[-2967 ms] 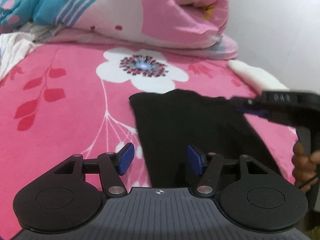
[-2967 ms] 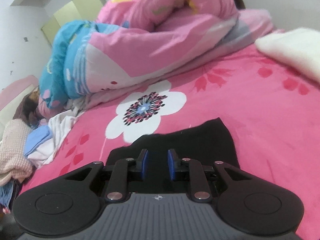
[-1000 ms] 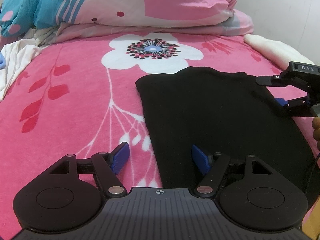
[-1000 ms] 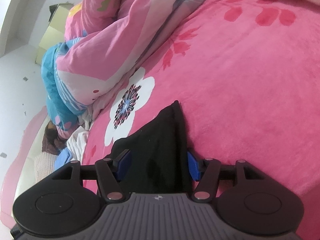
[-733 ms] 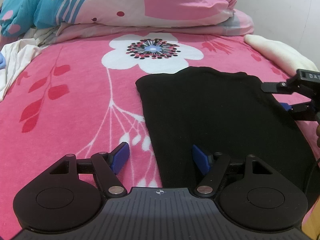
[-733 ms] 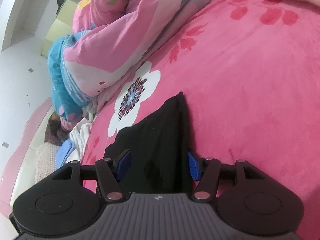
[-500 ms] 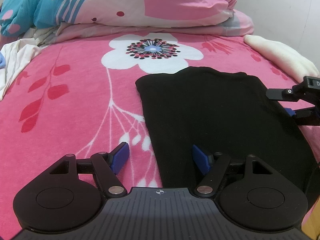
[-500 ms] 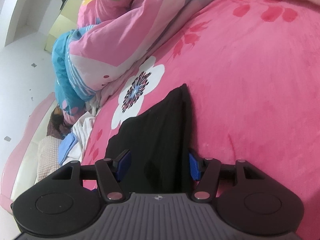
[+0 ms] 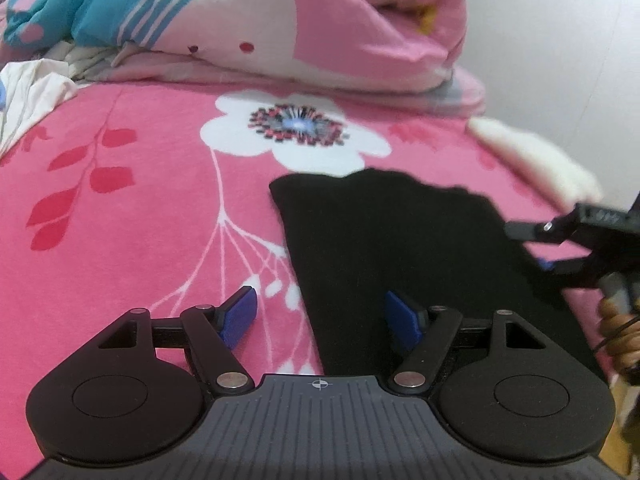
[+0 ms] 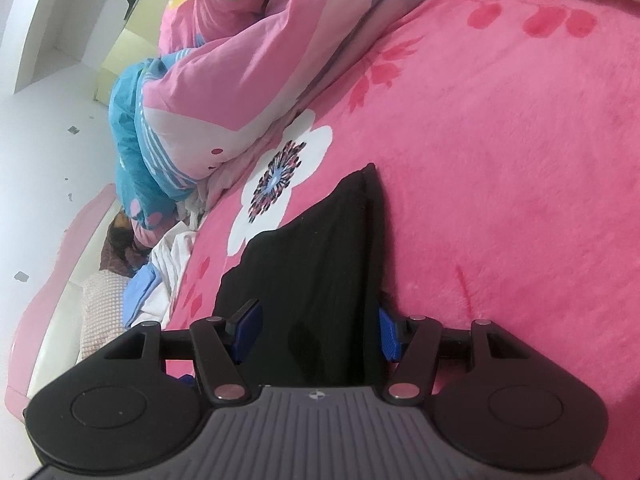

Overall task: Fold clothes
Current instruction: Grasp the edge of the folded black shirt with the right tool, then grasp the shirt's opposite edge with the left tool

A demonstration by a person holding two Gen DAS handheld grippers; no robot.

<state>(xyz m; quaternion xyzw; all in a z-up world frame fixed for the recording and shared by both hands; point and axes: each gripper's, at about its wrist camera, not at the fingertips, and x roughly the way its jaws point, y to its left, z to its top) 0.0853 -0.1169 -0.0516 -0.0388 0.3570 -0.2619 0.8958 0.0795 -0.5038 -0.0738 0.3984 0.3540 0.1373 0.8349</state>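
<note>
Black garment lies flat on the pink bed, just below the white flower print. Folded into a rough rectangle, far edge uneven; whether it is a shirt or trousers cannot be told.

Left claw open wide, blue pads well apart. It straddles the garment's left edge near the near corner: left pad over bare sheet, right pad over black cloth. Nothing between the pads is gripped; contact with the cloth cannot be told.

Right claw also open, blue pads spread. Camera tilted, so the bed runs diagonally. Black cloth fills the gap between the pads and runs forward to a pointed corner. The right pad sits at the garment's right edge, pink sheet beyond it. Not clamped on the cloth.

In the left view the right claw shows at the right edge, blurred, fingers apart over the garment's right side, with a hand on the handle below.

Rolled pink and blue quilt along the far side of the bed. White cloth at far left, with a pile of other clothes beside it in the right view. White fluffy item at far right by the wall.
</note>
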